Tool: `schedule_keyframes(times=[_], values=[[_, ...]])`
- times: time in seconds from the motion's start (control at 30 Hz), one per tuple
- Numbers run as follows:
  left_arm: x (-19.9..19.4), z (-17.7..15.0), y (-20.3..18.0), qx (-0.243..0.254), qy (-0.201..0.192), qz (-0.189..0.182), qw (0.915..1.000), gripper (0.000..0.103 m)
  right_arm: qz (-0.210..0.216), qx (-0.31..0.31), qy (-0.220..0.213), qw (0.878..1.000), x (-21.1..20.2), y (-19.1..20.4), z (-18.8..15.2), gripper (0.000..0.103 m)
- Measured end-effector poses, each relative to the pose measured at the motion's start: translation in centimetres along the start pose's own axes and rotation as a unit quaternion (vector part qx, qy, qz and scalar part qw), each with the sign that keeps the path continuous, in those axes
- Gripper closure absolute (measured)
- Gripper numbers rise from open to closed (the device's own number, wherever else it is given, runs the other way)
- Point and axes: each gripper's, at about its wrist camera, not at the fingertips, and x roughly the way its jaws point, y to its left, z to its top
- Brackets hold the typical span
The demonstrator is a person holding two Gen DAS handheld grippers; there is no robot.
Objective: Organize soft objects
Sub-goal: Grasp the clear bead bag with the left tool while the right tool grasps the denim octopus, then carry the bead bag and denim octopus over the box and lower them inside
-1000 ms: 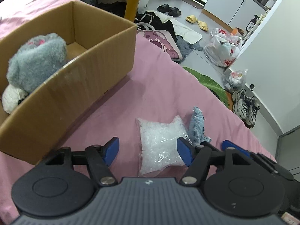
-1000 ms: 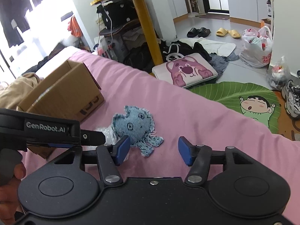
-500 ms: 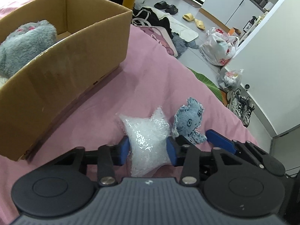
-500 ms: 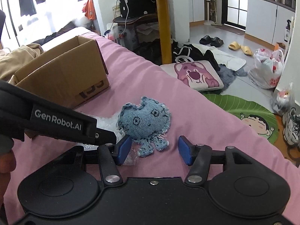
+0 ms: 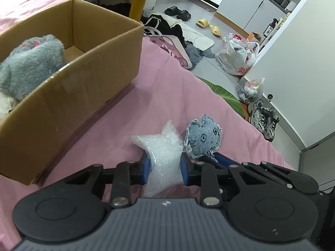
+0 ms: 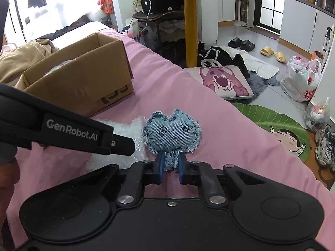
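Note:
On the pink bedcover, my left gripper is shut on a clear bag of white pellets, pinched at its middle. Right beside it lies a blue denim cat toy. My right gripper is shut on the lower end of that denim cat toy, whose face points up. The pellet bag shows partly behind the left gripper's black body in the right wrist view. An open cardboard box stands to the left, holding a grey fluffy plush.
The bed's edge drops off to the right onto a floor with a pink bear cushion, a green leaf mat, plastic bags and sneakers. A yellow pole rises behind the bed. Beige fabric lies beyond the box.
Both grippers moved forward and went from open to shut: the left squeezed the pellet bag, the right pinched the denim cat's lower end.

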Motion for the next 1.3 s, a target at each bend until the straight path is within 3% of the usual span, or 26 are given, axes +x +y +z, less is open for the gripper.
schedule_keyframes(times=[0.33,1.0,1.3], values=[[-3.4,0.9,0.0,0.016,-0.022,-0.02,0.9994,0.075,-0.033,0.063,-0.008,0.997,-2.4,0.2,0.9,0.093],[-10.3,4.7,1.4,0.072,-0.076,-0.062,0.9926,0.075,-0.07,0.062,-0.053,0.994,-7.1,3.9,4.8,0.094],[-12.6,7.5,3.6,0.074,-0.084,-0.059,0.992,0.075,-0.069,0.071,-0.075,0.992,-8.6,6.6,7.4,0.094]])
